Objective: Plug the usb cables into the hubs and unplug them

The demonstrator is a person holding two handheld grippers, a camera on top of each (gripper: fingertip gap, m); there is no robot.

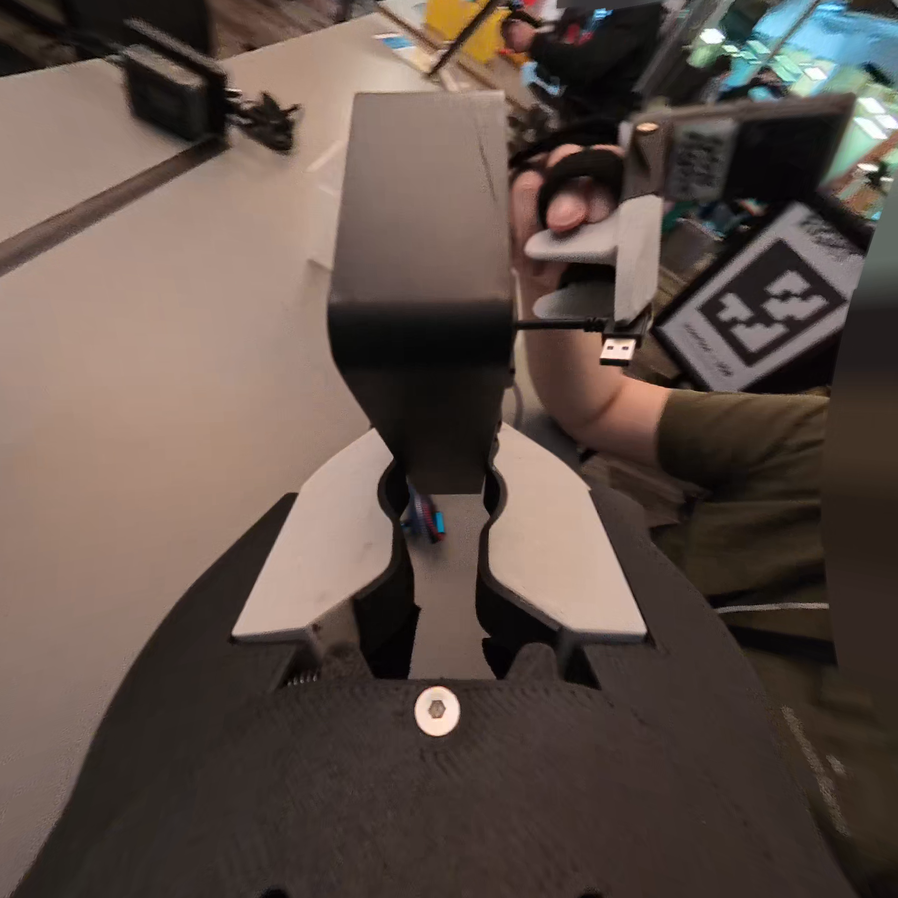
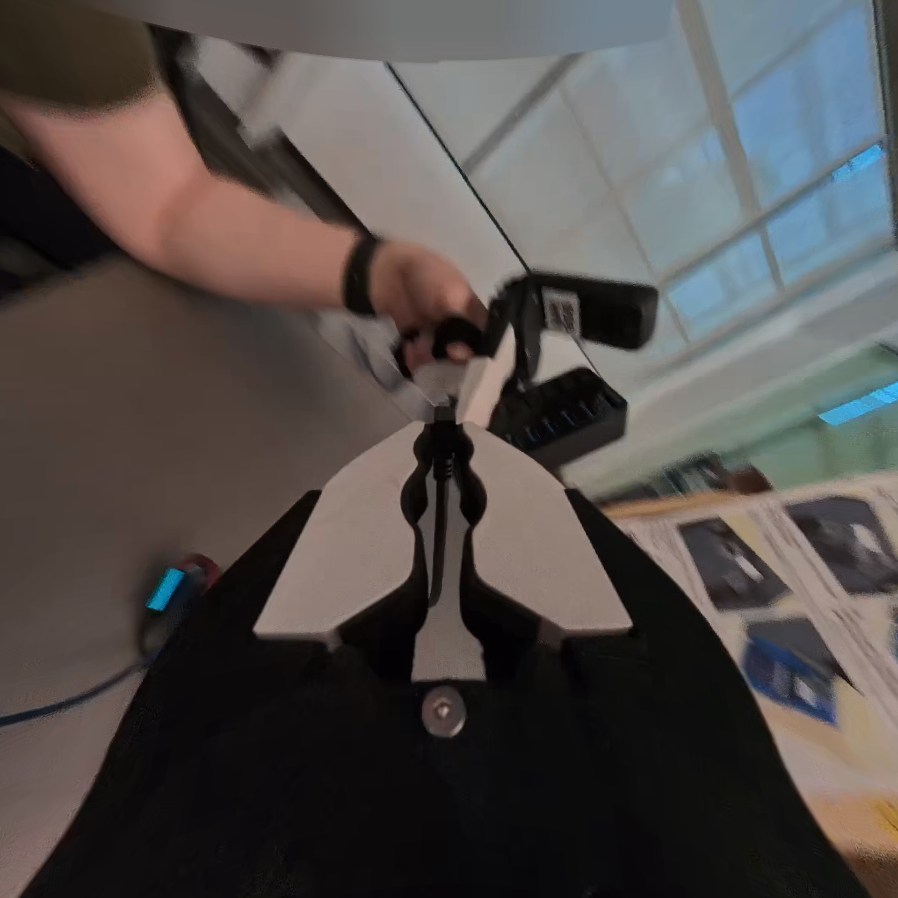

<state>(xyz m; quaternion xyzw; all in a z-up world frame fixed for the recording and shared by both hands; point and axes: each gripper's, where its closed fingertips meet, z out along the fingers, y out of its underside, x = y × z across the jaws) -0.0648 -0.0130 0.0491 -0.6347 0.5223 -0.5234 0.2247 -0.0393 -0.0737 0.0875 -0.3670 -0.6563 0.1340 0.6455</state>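
Left gripper (image 1: 440,466) clamped on black USB hub (image 1: 420,272), held upright between its fingers | right gripper (image 2: 443,427) pinching black USB cable (image 2: 440,510), plug (image 1: 618,351) bare, right of hub, unplugged | white table (image 1: 146,340) beyond.

Both wide-angle pictures are evenly lit by soft, diffuse light, with no harsh glare. In the left wrist view, the pale table (image 1: 146,364) is bright and the black hub (image 1: 418,301) casts little shadow; the background smears with motion blur, while the silver plug (image 1: 618,351) stays fairly sharp. In the right wrist view, daylight comes through large windows (image 2: 777,194) at upper right. Almost everything there is blurred, and straight lines bend toward the edges.
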